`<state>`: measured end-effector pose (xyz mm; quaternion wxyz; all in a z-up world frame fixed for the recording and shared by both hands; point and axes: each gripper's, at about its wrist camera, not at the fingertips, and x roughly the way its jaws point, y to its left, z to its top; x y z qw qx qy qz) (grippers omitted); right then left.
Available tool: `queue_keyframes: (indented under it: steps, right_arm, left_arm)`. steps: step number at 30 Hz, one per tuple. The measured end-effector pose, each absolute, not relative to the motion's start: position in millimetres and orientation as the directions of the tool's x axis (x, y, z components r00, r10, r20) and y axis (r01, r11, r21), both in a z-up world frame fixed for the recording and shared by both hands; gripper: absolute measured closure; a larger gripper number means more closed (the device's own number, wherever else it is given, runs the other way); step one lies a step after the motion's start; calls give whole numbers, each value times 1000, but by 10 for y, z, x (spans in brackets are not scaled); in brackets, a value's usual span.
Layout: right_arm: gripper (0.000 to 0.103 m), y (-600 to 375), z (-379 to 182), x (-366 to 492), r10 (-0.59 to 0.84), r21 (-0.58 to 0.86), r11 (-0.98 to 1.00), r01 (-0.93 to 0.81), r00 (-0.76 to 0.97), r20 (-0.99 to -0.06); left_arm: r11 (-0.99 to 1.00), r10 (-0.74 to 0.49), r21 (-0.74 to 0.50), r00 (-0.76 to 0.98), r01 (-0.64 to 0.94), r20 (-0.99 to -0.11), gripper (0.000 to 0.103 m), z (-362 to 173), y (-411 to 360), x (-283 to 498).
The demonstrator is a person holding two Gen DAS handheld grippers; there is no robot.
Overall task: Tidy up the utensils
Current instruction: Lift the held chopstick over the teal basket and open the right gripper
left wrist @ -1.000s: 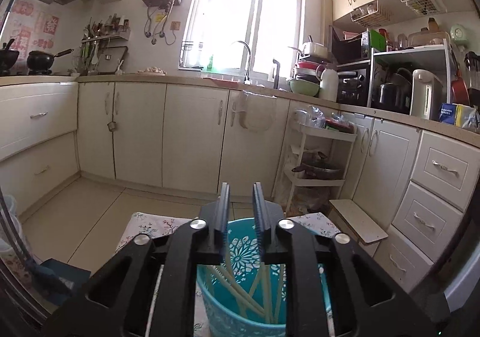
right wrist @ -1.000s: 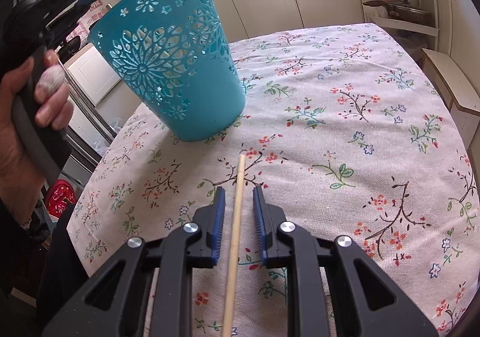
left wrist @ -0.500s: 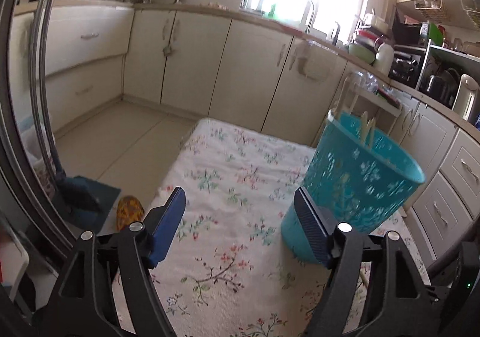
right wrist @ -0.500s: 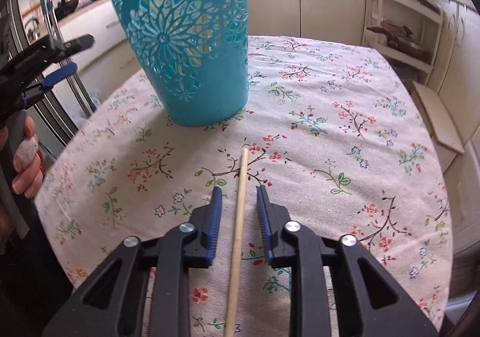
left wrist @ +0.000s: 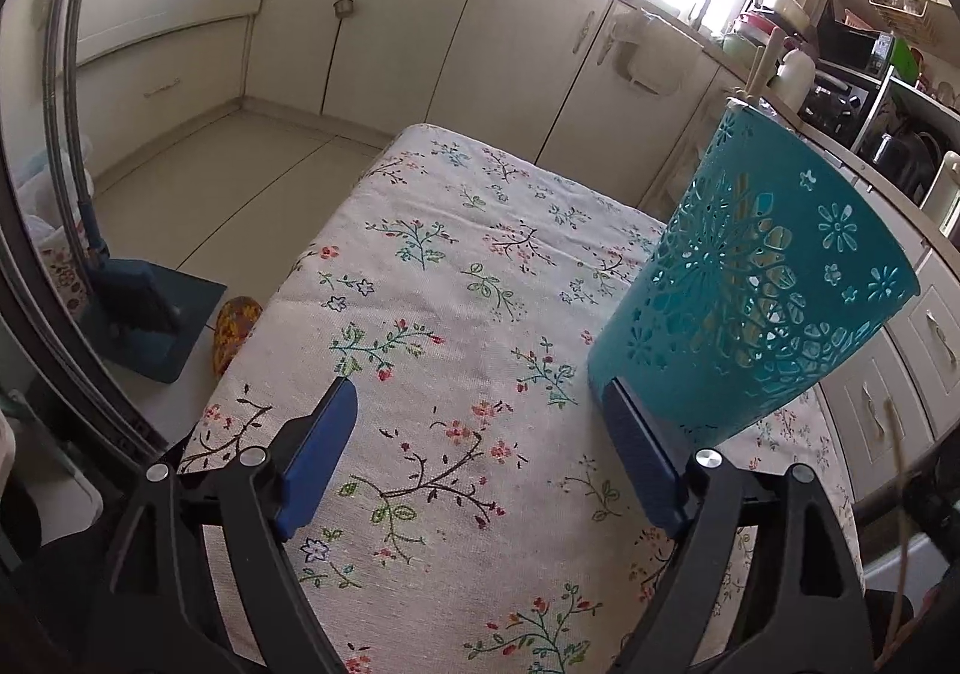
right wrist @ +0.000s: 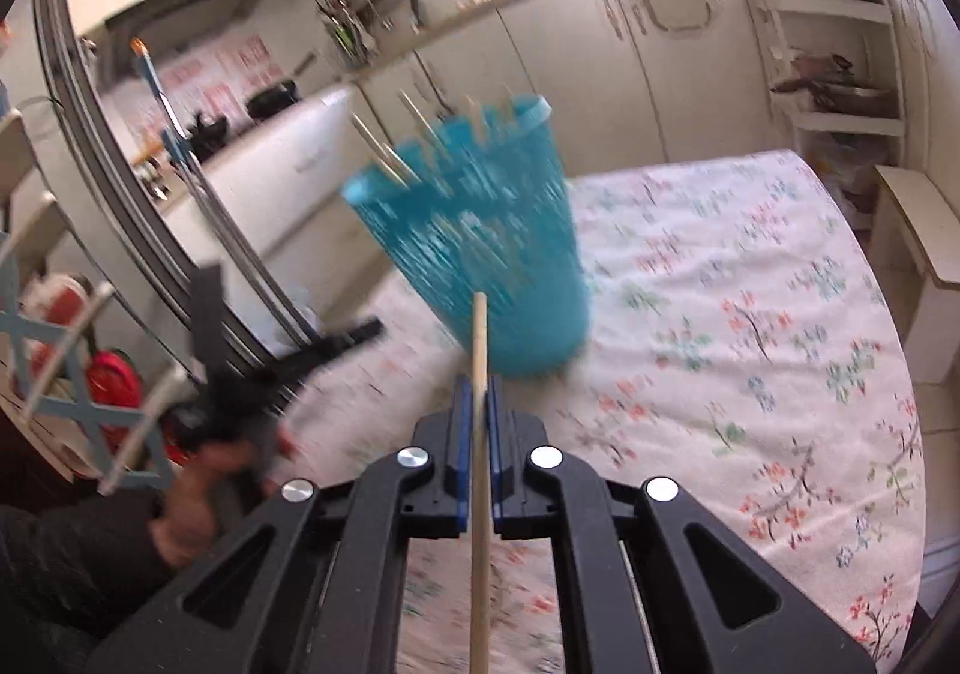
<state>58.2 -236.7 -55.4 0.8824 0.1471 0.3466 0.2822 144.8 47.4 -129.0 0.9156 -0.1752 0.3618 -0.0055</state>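
Note:
A teal cut-out plastic basket (left wrist: 756,290) (right wrist: 480,242) stands on the floral tablecloth (left wrist: 456,266) with several wooden chopsticks (right wrist: 384,152) sticking out of it. My right gripper (right wrist: 477,404) is shut on a single wooden chopstick (right wrist: 479,332), held off the cloth with its tip pointing at the basket. My left gripper (left wrist: 480,422) hovers low over the cloth, its jaws still opening wide; nothing is between them. Its right finger (left wrist: 636,452) sits just beside the basket's base. In the right wrist view the left gripper (right wrist: 336,344) shows blurred, held by a person's hand (right wrist: 198,488).
Cream kitchen cabinets (left wrist: 372,14) line the walls behind the table. A blue dustpan (left wrist: 144,314) rests on the floor to the left, beside a metal pole (left wrist: 60,92). A white shelf rack (right wrist: 840,74) and a low step (right wrist: 918,230) stand at the right.
My right gripper closed on the chopstick and lifted it off the cloth. My left gripper dropped from above the basket to the cloth beside it and spread wide.

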Motion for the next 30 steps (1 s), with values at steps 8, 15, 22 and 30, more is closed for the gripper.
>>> queue_keyframes:
  steps: [8,15,22,30]
  right_arm:
    - [97,-2227,252,898,692,529,695,-487,654,-306]
    - [97,-1925,725,1563,619,498,730,-467,761,-194]
    - [97,-1628,506,2091,485,433,831,-349,836,-257]
    - [97,-1602,336,2087,472,371,861,-347,817,-332]
  left_arm:
    - [946,-126,-304,730,-117,-672,22,-1266,422,1423]
    - [951,-121,-288,724,-112,-679,20,-1262,393,1425]
    - [949,-143,-301,719,-96,-680,20,-1270,396,1437]
    - [946,-155,-311,718,-90,-679,20,-1273,394,1443]
